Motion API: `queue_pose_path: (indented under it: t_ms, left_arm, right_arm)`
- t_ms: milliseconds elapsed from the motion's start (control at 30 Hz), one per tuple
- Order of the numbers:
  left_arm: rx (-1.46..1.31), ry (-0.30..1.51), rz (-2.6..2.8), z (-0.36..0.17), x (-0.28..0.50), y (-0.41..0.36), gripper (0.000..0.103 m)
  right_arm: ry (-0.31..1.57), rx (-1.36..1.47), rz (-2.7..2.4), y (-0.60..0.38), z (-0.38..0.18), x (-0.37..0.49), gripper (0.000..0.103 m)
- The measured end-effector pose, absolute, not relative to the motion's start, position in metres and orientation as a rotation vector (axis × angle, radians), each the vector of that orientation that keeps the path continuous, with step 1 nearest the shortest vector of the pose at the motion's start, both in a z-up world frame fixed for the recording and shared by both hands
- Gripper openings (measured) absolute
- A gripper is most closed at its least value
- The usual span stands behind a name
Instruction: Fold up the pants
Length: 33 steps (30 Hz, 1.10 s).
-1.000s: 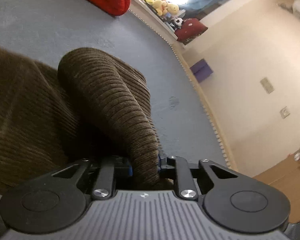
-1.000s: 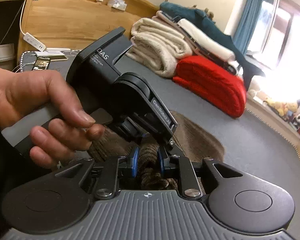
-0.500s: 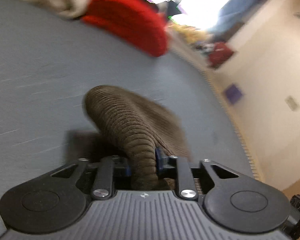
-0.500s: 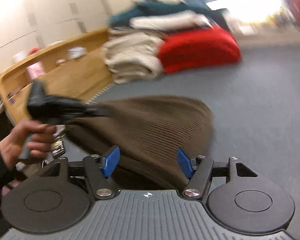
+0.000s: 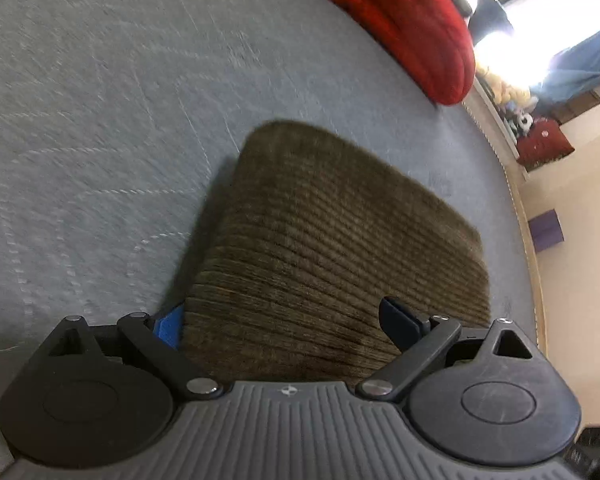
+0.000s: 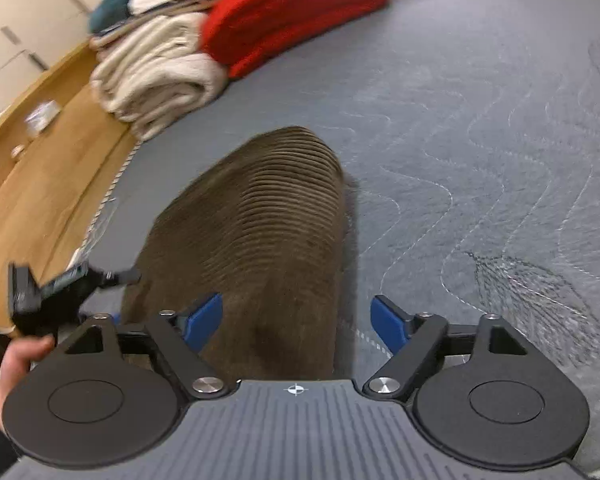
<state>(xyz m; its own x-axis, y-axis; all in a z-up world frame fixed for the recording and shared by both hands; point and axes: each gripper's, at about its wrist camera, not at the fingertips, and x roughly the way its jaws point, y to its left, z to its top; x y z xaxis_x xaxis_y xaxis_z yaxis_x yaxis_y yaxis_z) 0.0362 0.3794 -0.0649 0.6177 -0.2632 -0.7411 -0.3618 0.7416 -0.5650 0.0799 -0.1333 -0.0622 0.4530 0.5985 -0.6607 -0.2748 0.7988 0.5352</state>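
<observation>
The brown corduroy pants (image 5: 324,248) lie folded in a thick pad on the grey quilted mattress (image 5: 100,120). My left gripper (image 5: 284,324) hangs low over their near end. Its jaws are opening wide, the cloth lies between the blue pads (image 5: 168,326), and neither pad presses on it. In the right wrist view the pants (image 6: 260,232) stretch away from my right gripper (image 6: 296,322). Its jaws are opening too, with the near end of the cloth loose between them. The left gripper (image 6: 112,276) shows at the pants' left edge, held by a hand (image 6: 16,360).
A red blanket (image 6: 284,12) and folded cream blankets (image 6: 156,76) are stacked at the far end of the mattress. A wooden headboard shelf (image 6: 48,184) runs along the left. Plush toys (image 5: 508,92) sit by the bright window past the mattress edge.
Both grippers were shut on bunched folds of the pants and have opened and let go. The pants have dropped flat onto the mattress, and both hands have swung and rolled.
</observation>
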Motion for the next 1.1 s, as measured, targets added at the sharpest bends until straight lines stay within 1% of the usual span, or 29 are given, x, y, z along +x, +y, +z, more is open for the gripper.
queue_pose_path:
  t_ms: [100,200,300,367,400,433,467,500,533,567,600,633,667,700,800,1000,1100]
  left_arm:
    - [-0.766,0.951,0.040,-0.084,0.053,0.377,0.098]
    - [-0.773,0.938,0.031,-0.090,0.056,0.379,0.098]
    - [-0.760,0.924,0.037,-0.097,0.060,0.373,0.099]
    - [-0.744,0.909,0.046,-0.097,0.061,0.368,0.098]
    - [-0.736,0.899,0.058,-0.097,0.061,0.363,0.097]
    - [-0.729,0.883,0.076,-0.097,0.060,0.361,0.093]
    - [-0.715,0.865,0.087,-0.093,0.059,0.358,0.086]
    - [-0.691,0.843,0.087,-0.088,0.060,0.351,0.082]
    - [-0.661,0.821,0.086,-0.082,0.061,0.343,0.073]
    - [-0.632,0.803,0.088,-0.077,0.063,0.333,0.067]
    - [-0.614,0.791,0.090,-0.073,0.063,0.326,0.064]
    - [-0.611,0.779,0.092,-0.069,0.062,0.320,0.058]
    - [-0.632,0.763,0.082,-0.066,0.061,0.315,0.049]
    - [-0.670,0.745,0.058,-0.066,0.062,0.308,0.047]
    - [-0.688,0.709,-0.016,-0.063,0.076,0.266,0.045]
    - [-0.664,0.641,-0.188,-0.047,0.124,0.162,0.045]
    - [-0.593,0.666,-0.267,-0.051,0.141,0.114,0.051]
  right_arm:
    - [1.051,0.422,0.537,-0.117,-0.084,0.108,0.084]
    - [1.112,0.484,0.525,-0.104,-0.100,0.128,0.084]
    - [1.149,0.525,0.551,-0.092,-0.108,0.141,0.084]
    - [1.165,0.501,0.558,-0.080,-0.111,0.146,0.086]
    - [1.169,0.486,0.563,-0.076,-0.112,0.147,0.085]
    - [1.167,0.472,0.568,-0.074,-0.112,0.149,0.080]
    - [1.159,0.456,0.574,-0.073,-0.111,0.149,0.075]
    - [1.148,0.440,0.583,-0.072,-0.110,0.148,0.063]
    - [1.136,0.430,0.591,-0.073,-0.108,0.147,0.050]
    - [1.120,0.421,0.606,-0.074,-0.106,0.147,0.045]
    - [1.099,0.414,0.626,-0.076,-0.102,0.146,0.040]
    - [1.079,0.414,0.646,-0.081,-0.097,0.146,0.038]
    - [1.063,0.416,0.660,-0.086,-0.092,0.147,0.038]
    - [1.044,0.412,0.668,-0.092,-0.084,0.150,0.037]
    - [0.947,0.359,0.656,-0.122,-0.055,0.159,0.037]
    - [0.802,0.243,0.584,-0.224,-0.002,0.180,0.037]
    - [0.751,0.212,0.557,-0.272,0.009,0.183,0.037]
